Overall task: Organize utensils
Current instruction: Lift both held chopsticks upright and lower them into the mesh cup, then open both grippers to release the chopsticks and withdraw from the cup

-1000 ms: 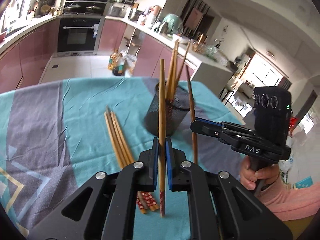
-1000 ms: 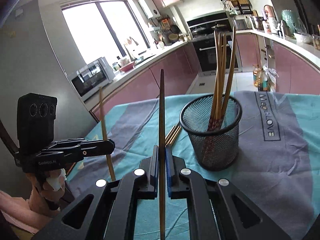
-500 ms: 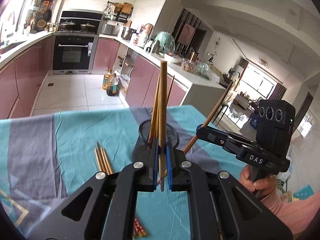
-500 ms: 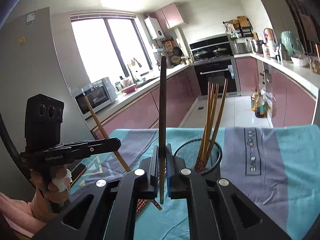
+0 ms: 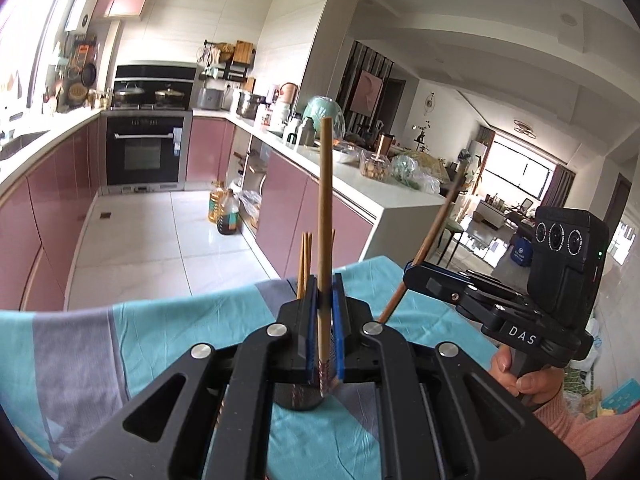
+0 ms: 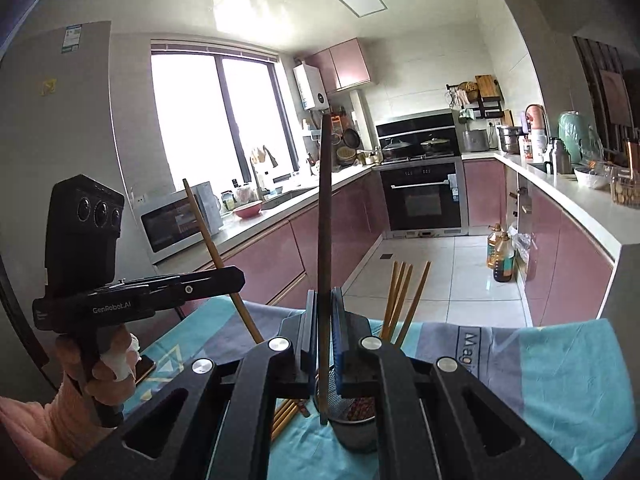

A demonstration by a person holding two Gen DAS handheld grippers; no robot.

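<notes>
My left gripper (image 5: pixel 325 320) is shut on a pale wooden chopstick (image 5: pixel 325 220), held upright above the black mesh cup (image 5: pixel 298 398). Several chopsticks (image 5: pixel 305 264) stand in that cup. To the right, my right gripper (image 5: pixel 412 276) pinches a dark chopstick (image 5: pixel 434 232) that leans. In the right wrist view the right gripper (image 6: pixel 325 328) is shut on the dark chopstick (image 6: pixel 325 220), whose lower end hangs over the mesh cup (image 6: pixel 356 424). The left gripper (image 6: pixel 236 280) shows at the left with its pale chopstick (image 6: pixel 208 228). Loose chopsticks (image 6: pixel 286 416) lie on the cloth beside the cup.
A teal and grey tablecloth (image 5: pixel 160 332) covers the table, whose far edge drops to the tiled kitchen floor (image 5: pixel 152 232). Oil bottles (image 6: pixel 500 256) stand on the floor by the pink cabinets. A flat dark object (image 6: pixel 145 365) lies near the cloth's left edge.
Both grippers have risen with their chopsticks, lifting the lower ends off the cloth. The cup has dropped low in both views and now sits under the jaws.
</notes>
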